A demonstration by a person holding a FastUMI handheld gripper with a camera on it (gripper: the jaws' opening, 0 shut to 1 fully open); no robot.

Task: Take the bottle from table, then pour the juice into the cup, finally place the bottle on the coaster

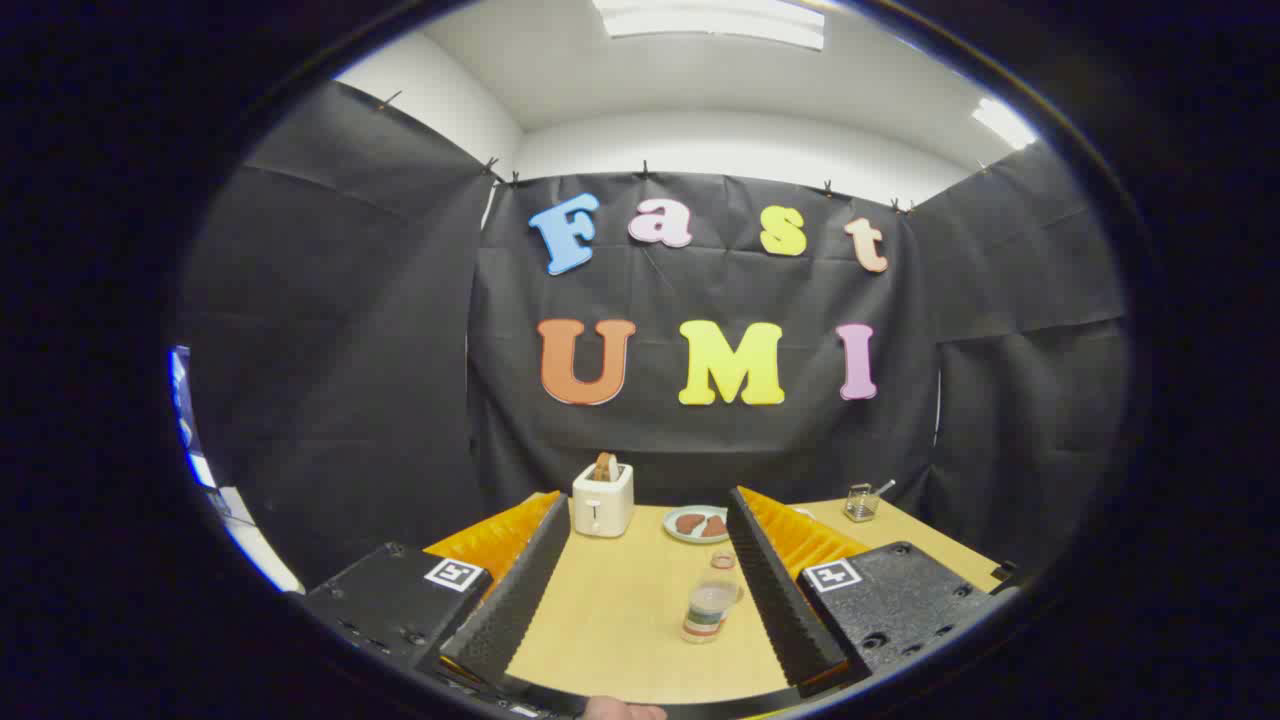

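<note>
Your hand-held gripper [640,590] is spread wide, its ridged fingers flanking a clear plastic bottle [712,600] standing on the smooth wooden surface [620,610].

Staged recording booth — black cloth walls [340,330], breakfast table [620,610].

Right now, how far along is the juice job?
Nothing looks done yet. The bottle stands upright on the table, between the open fingers of the tool, nearer the right one and untouched. In hand: lining up the grasp. Left: grasp, pour into the cup, place on the coaster.
</note>
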